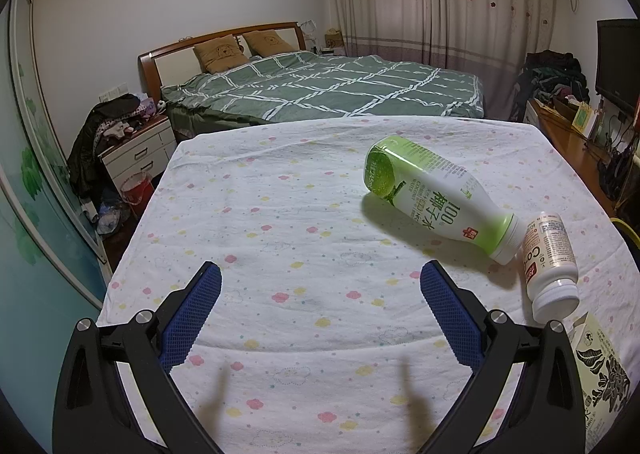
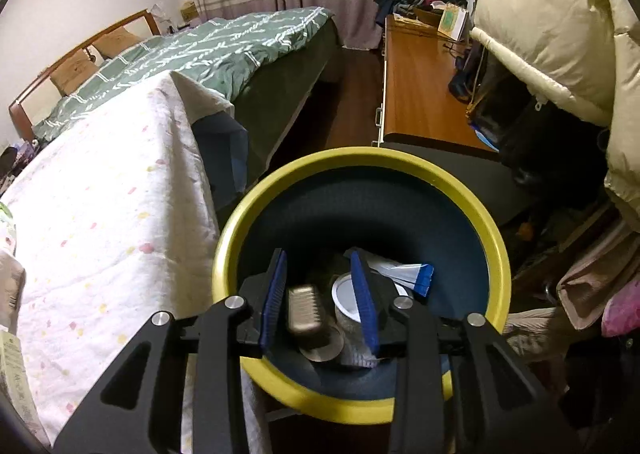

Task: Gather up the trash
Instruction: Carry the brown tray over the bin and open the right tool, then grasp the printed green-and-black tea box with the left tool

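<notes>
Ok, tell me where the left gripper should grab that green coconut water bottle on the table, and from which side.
Grip the green coconut water bottle across its wide labelled body, coming down from above with the jaws spanning its width. It lies on its side on the tablecloth, its cap close against the small white bottle, so the neck end looks crowded. The left gripper is open and empty.

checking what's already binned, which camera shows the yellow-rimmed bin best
The right wrist view: it looks straight down into the yellow-rimmed bin, showing its whole rim and the trash inside, below the right tool. The left wrist view catches only a yellow sliver at its right edge, possibly the rim.
</notes>
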Tool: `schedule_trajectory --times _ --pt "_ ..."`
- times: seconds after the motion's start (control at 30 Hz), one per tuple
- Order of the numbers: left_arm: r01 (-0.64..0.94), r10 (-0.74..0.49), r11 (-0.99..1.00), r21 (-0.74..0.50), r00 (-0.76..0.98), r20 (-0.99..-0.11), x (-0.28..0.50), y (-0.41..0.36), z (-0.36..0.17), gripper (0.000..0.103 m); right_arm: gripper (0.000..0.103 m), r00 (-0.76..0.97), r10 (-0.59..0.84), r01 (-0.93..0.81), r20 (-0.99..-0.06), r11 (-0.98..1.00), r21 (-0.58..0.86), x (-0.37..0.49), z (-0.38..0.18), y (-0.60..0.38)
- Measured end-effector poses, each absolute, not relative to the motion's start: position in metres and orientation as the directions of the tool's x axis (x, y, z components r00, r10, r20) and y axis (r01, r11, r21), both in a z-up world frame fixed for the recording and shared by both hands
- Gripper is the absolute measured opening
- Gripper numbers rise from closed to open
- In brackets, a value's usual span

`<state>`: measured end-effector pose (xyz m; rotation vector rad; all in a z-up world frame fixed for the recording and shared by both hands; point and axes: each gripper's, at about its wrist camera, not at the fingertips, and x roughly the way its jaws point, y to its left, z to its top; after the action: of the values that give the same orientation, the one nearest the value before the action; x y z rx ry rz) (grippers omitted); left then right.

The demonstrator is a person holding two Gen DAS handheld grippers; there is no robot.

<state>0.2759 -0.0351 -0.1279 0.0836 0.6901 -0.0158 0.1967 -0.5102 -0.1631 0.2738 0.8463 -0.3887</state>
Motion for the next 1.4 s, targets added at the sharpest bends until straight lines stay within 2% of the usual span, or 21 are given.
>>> schedule_trajectory --times 0.47,0.73,0.97,1.1,1.4 --pt "0.07 -0.006 0.995 0.075 0.769 -0.639 0.269 -0.044 -0.125 0.098 0.035 0.659 -0.162 0.353 -0.734 0.929 0.112 0.183 -0.143 -0.474" --pt "0.138 -0.108 0.99 0.0 0.771 -0.628 0.219 -0.081 -0.096 0.098 0.035 0.68 -0.122 0.332 -0.723 0.931 0.155 0.18 -0.143 -0.469" --pt "0.278 -0.237 0.96 -0.034 0.743 -0.626 0.151 -0.148 -0.082 0.098 0.036 0.699 -0.09 0.315 -0.709 0.929 0.192 0.172 -0.141 -0.471" --pt "0.284 -0.199 0.958 0.031 0.74 -0.643 0.135 -0.182 -0.094 0.098 0.036 0.713 -0.07 0.305 -0.698 0.927 0.219 0.164 -0.141 -0.472" --pt "0.224 -0.118 0.973 0.057 0.692 -0.713 0.137 -0.209 -0.125 0.098 0.036 0.724 -0.046 0.298 -0.688 0.92 0.253 0.156 -0.142 -0.481"
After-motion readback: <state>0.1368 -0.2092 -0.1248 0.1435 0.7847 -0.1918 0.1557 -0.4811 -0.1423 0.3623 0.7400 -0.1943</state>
